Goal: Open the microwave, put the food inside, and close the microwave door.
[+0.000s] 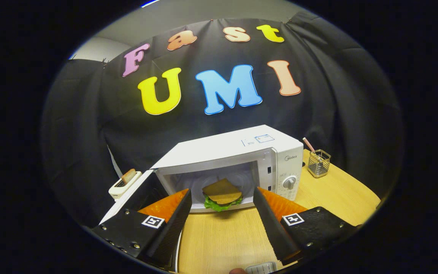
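- Wooden table (329,198) bears the microwave (242,160), its door (135,194) swung open.
- Sandwich (222,195) sits inside the microwave, just beyond the fingertips.
- Gripper (222,198) level, spread wide, empty.

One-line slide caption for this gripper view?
Open gripper faces the sandwich lying inside the white microwave, door swung open.

- The microwave (238,160) cavity is left open, its mouth partly taken up by the sandwich (222,195) at the sill.
- The gripper (222,198) is spread wide, nothing held.
- The door (135,194) is swung out leftward, blocking that side.
- Bare table (222,236) is seen ahead.
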Demonstrator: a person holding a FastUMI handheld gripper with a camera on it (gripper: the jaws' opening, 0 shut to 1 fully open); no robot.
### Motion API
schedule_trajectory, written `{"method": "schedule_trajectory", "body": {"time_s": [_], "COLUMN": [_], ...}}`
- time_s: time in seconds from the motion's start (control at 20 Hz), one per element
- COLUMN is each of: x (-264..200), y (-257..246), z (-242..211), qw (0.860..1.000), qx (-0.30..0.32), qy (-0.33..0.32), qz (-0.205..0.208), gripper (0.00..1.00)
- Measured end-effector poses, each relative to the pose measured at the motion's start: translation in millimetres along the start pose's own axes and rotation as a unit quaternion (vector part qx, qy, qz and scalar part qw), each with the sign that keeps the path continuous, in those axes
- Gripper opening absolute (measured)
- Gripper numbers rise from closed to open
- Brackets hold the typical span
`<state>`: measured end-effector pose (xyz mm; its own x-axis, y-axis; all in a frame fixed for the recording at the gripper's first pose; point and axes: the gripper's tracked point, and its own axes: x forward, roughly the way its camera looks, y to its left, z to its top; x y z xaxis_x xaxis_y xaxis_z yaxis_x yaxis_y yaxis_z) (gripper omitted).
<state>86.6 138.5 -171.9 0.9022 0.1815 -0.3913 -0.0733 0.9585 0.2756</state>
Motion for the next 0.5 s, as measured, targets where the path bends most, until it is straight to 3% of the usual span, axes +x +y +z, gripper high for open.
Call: {"method": "schedule_trajectory", "body": {"time_s": [0.5], "x": [-70.6], "y": [45.5], "z": [39.3], "qw": [0.996], "qx": [-0.032], "qy": [-0.062], "qz": [0.058], "gripper": [0.97]}}
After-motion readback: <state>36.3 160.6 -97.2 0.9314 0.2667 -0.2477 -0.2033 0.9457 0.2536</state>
